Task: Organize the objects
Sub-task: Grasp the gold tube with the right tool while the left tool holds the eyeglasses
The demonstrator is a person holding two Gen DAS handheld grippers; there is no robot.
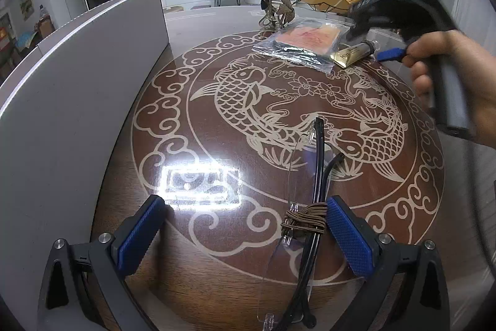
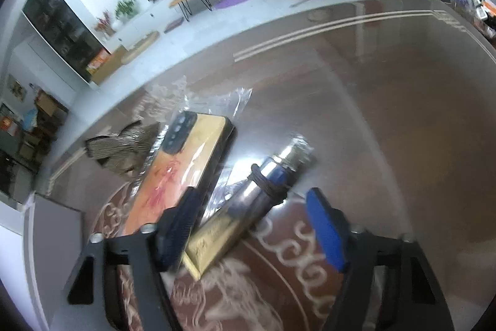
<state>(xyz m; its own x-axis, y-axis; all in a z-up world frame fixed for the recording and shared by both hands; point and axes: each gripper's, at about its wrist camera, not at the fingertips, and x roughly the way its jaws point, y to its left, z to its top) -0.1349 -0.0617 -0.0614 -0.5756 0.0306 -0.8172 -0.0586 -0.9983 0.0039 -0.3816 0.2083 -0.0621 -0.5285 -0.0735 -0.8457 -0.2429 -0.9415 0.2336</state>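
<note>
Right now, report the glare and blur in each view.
Left wrist view: sharp, but a bright lamp reflection whites out the table, and the right gripper is smeared. Right wrist view: motion blur throughout, softening the gold tube.

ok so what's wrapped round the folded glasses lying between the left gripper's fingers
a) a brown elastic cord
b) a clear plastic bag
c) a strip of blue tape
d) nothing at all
a: in the left wrist view a brown elastic cord is wound several times round the folded glasses, which lie on the table next to the blue pad of one finger of the left gripper.
</note>
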